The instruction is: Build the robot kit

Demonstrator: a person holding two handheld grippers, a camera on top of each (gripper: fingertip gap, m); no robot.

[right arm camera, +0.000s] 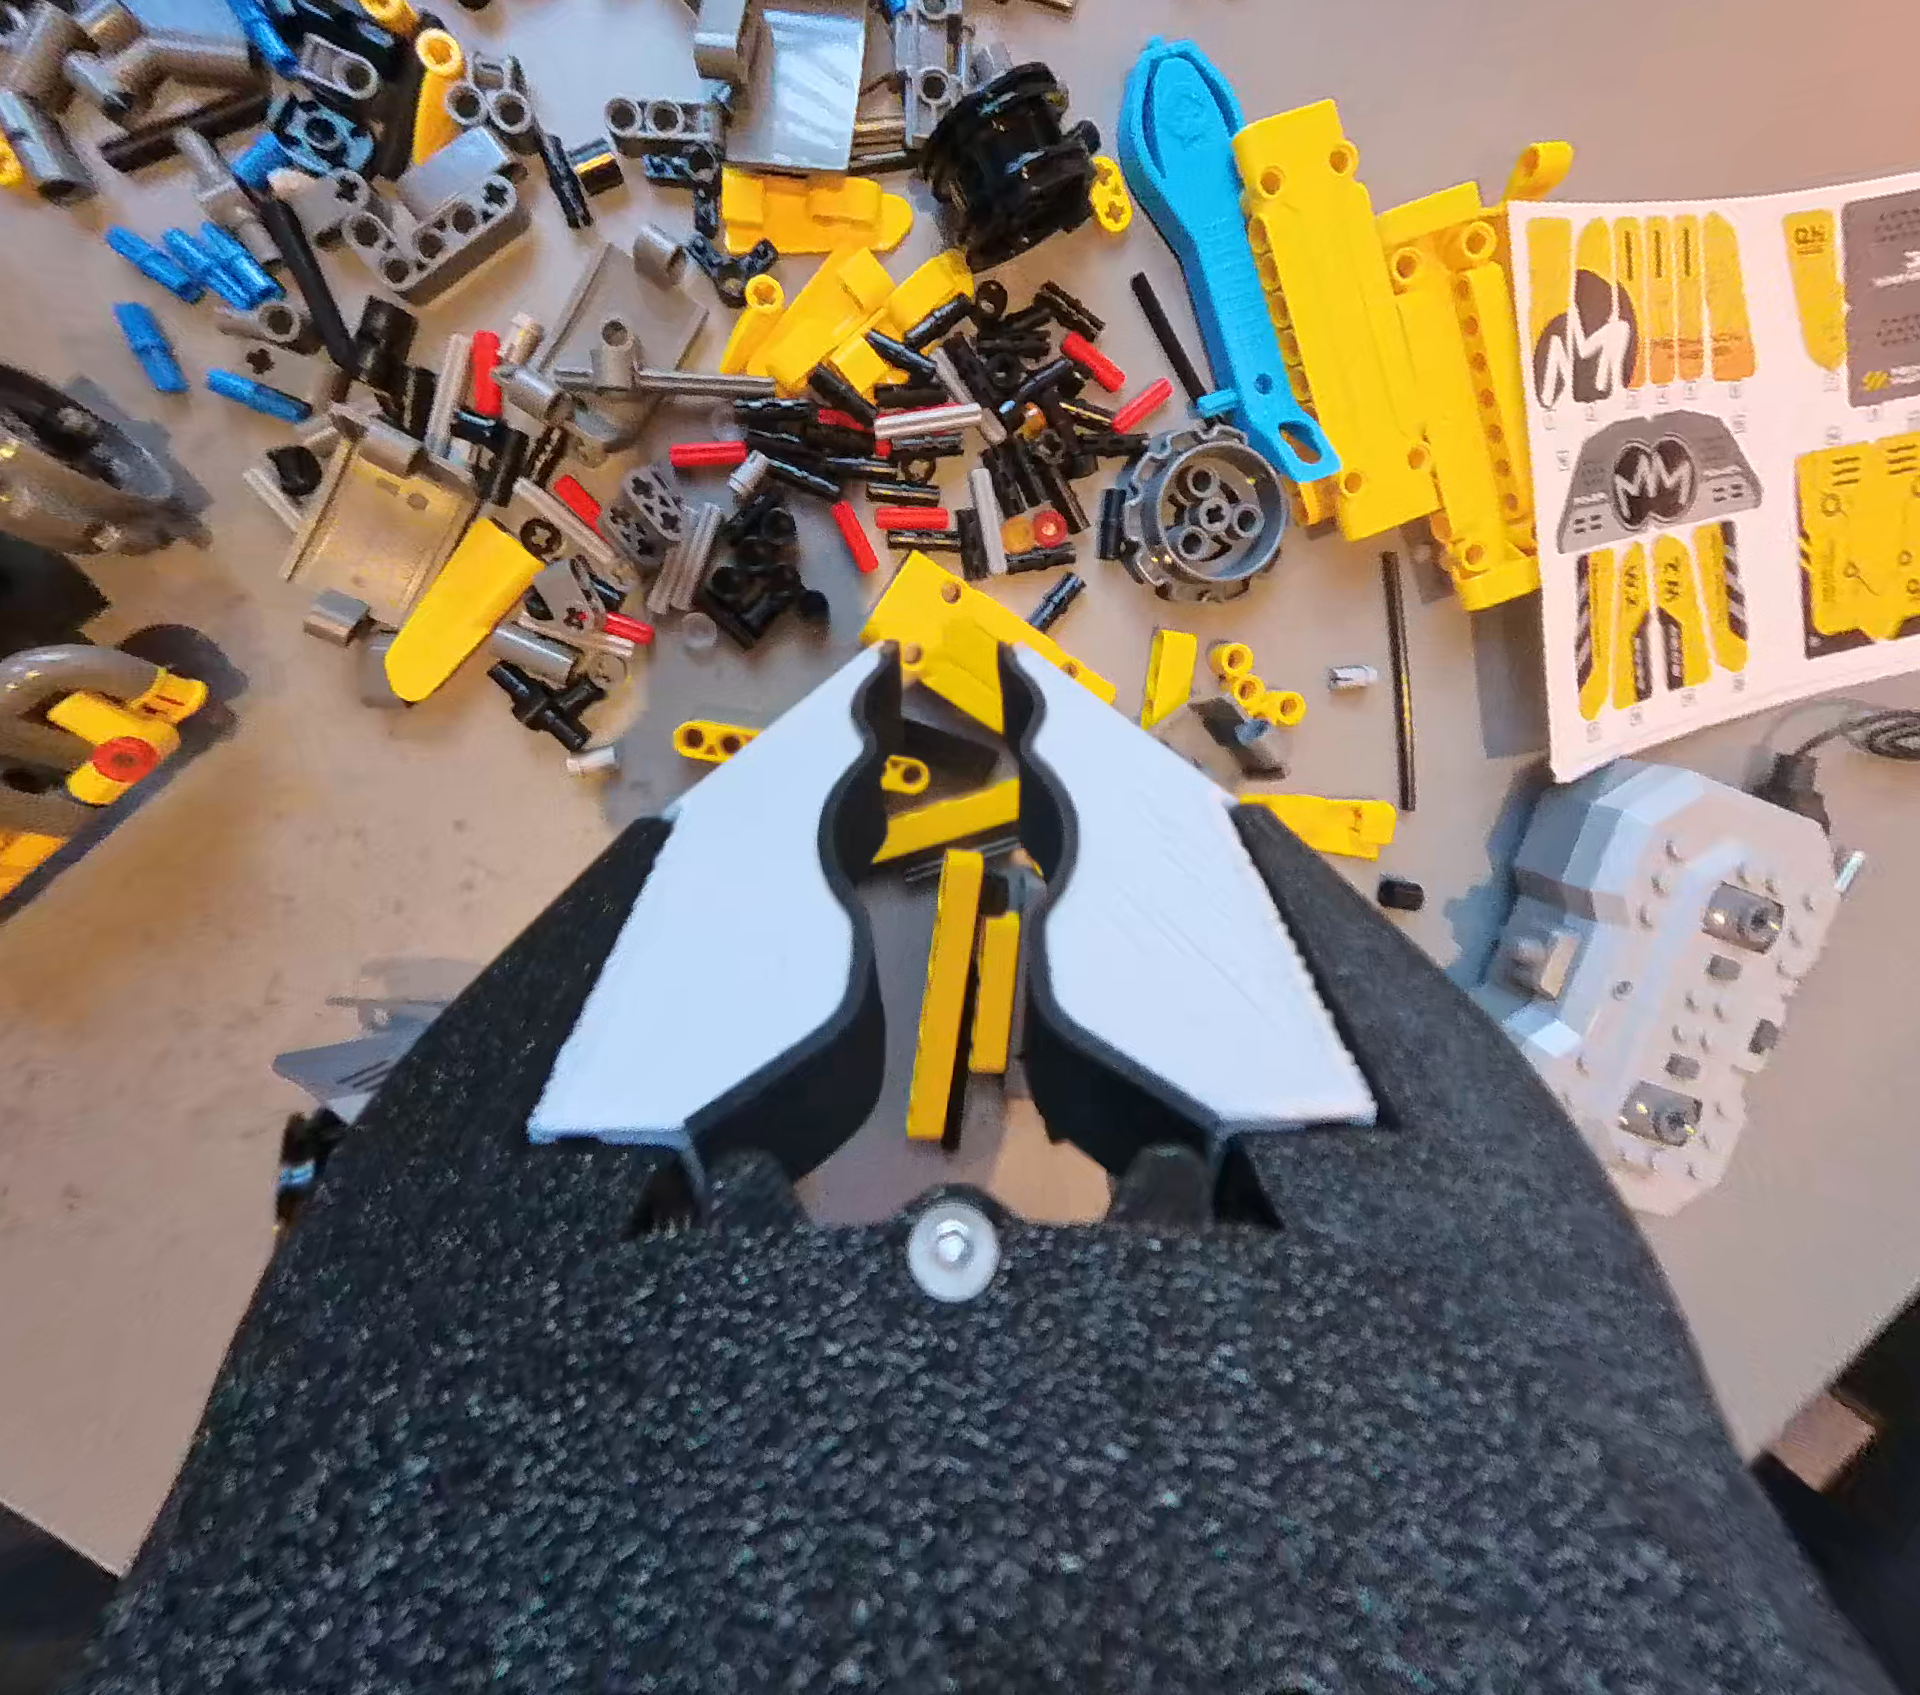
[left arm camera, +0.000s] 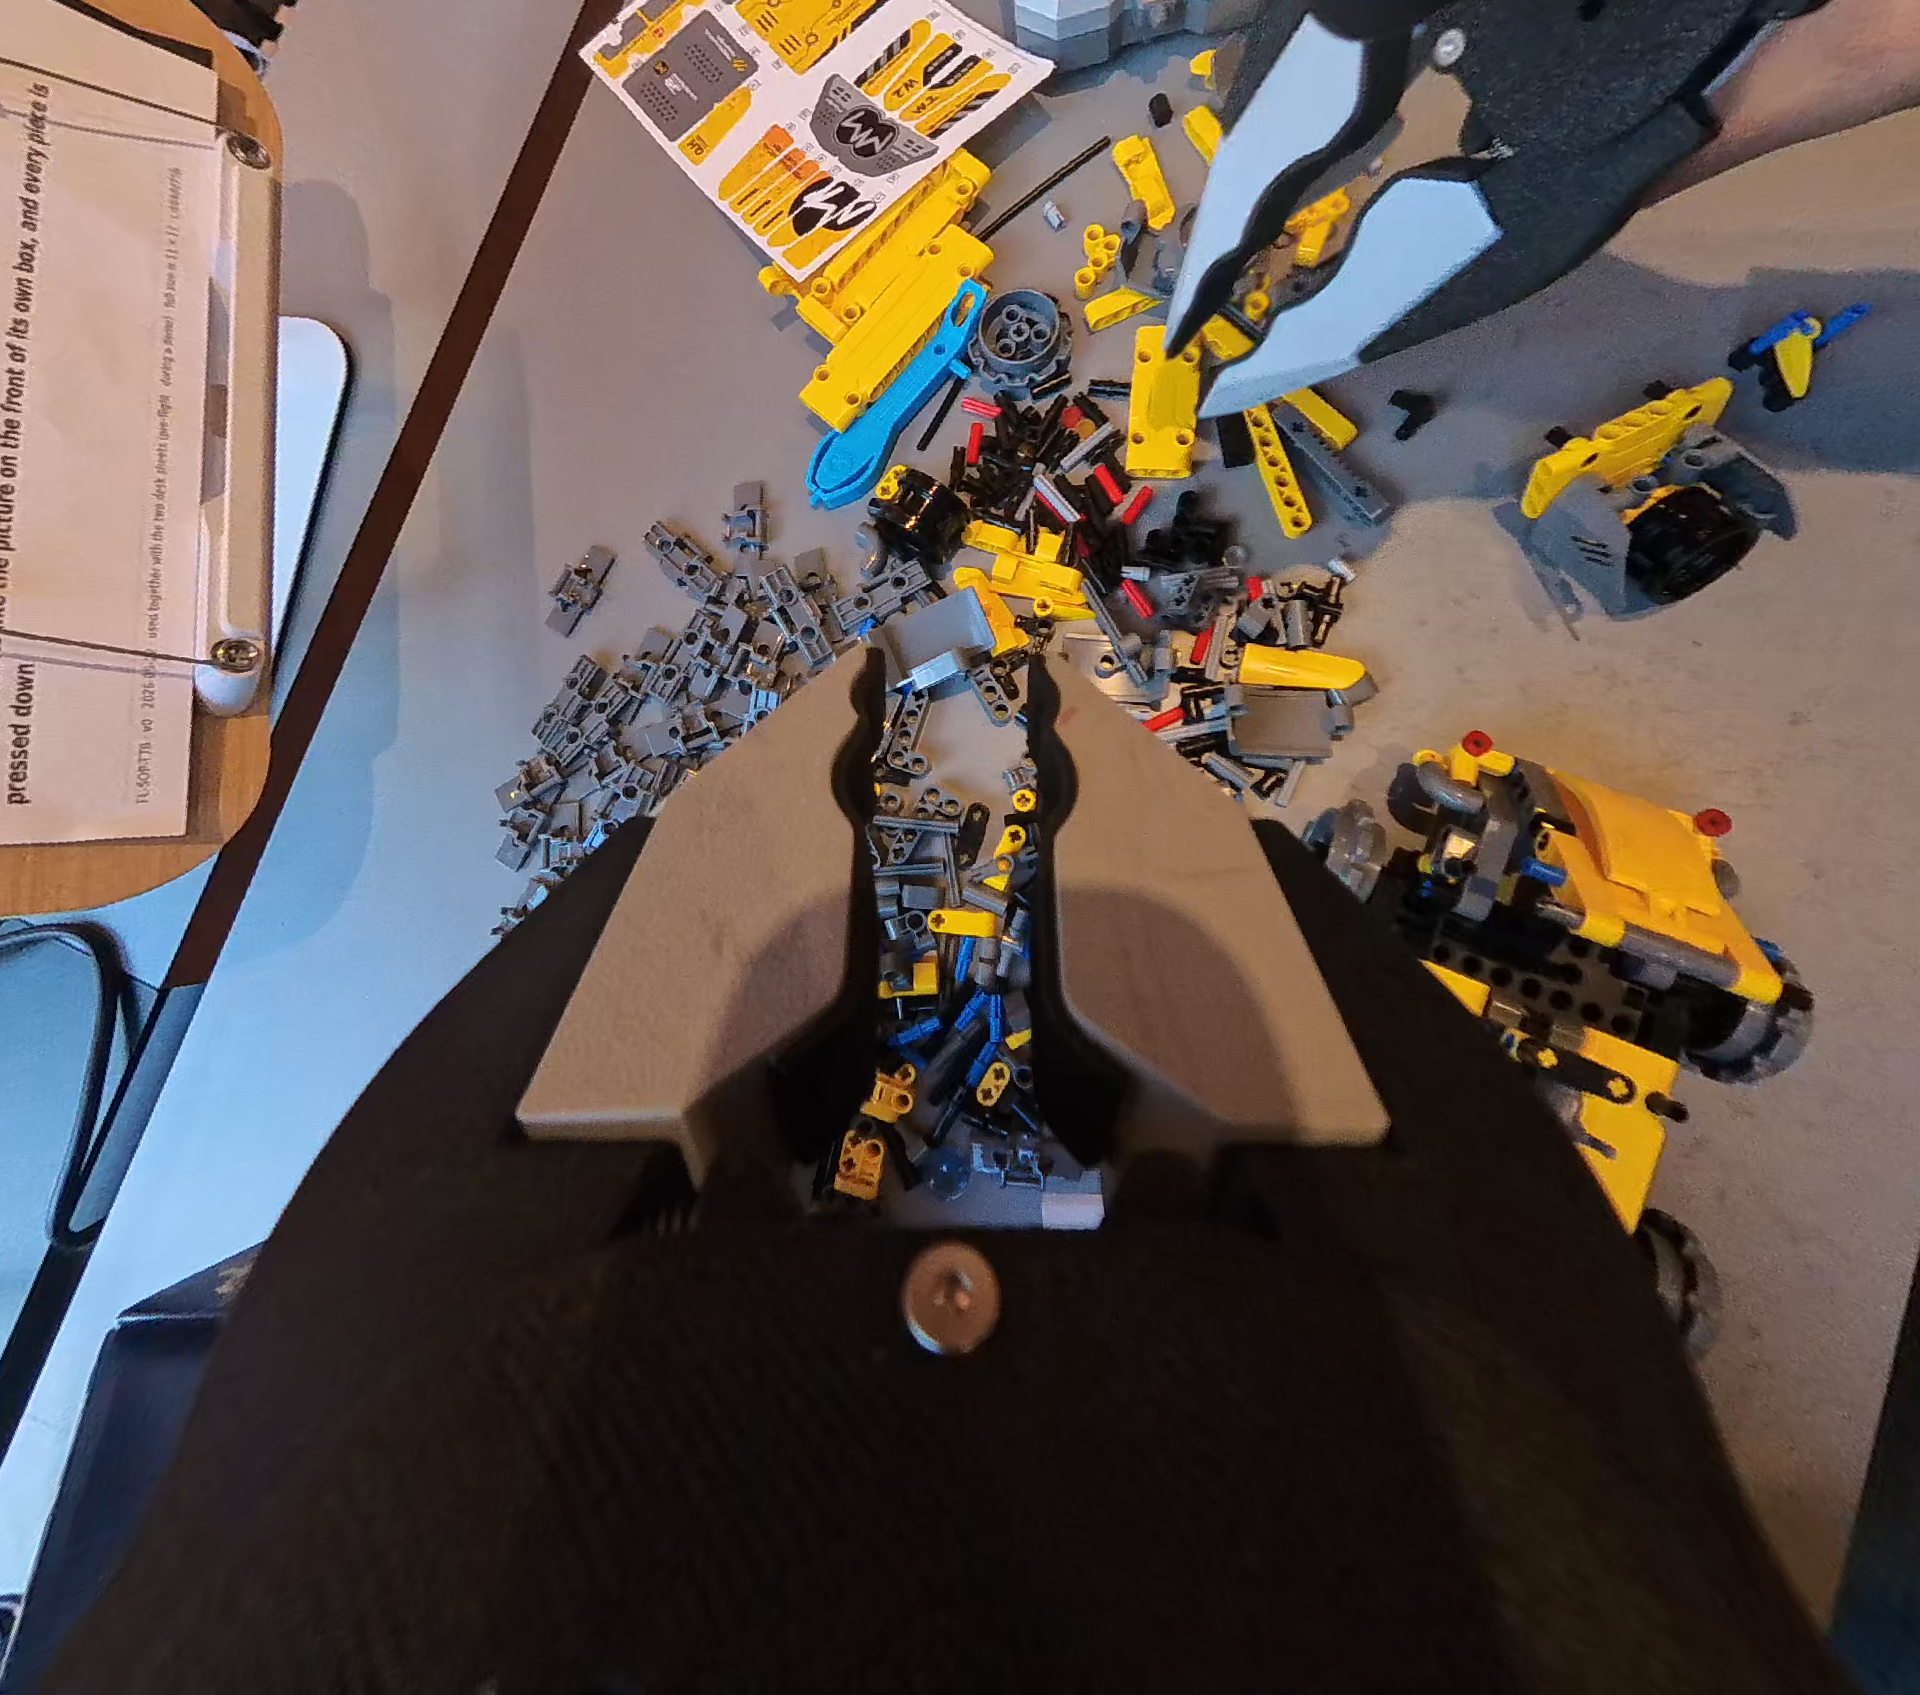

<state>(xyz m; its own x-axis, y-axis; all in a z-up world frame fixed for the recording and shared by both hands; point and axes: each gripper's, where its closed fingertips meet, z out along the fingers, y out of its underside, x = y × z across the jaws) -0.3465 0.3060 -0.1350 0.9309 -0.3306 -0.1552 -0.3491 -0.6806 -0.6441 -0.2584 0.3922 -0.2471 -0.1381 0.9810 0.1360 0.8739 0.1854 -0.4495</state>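
My left gripper (left arm camera: 956, 669) hangs above the near side of a pile of loose building-toy parts (left arm camera: 1081, 544) on a grey table (left arm camera: 540, 357); its grey fingers (left arm camera: 769, 866) stand a moderate gap apart and grip nothing, with small grey, blue and yellow connectors visible on the table between them. To its left lies a spread of small grey link pieces (left arm camera: 665, 689), and to its right stands a partly built yellow vehicle body (left arm camera: 1590, 928). My right gripper (right arm camera: 948, 658) is low over the far side of the pile, its white fingers (right arm camera: 748, 897) only narrowly parted near the tips. A flat yellow panel (right arm camera: 940, 617) lies directly under and just ahead of those tips; I cannot tell whether the tips touch or pinch it. Beyond the panel lie black and red pins (right arm camera: 894, 440), a grey round hub (right arm camera: 1195, 523) and a blue separator tool (right arm camera: 1216, 243) resting against stacked yellow beams (right arm camera: 1371, 357). A sticker sheet (right arm camera: 1725, 440) lies to the right, partly over the beams, and a grey battery box (right arm camera: 1652, 949) sits near my right gripper's right side.
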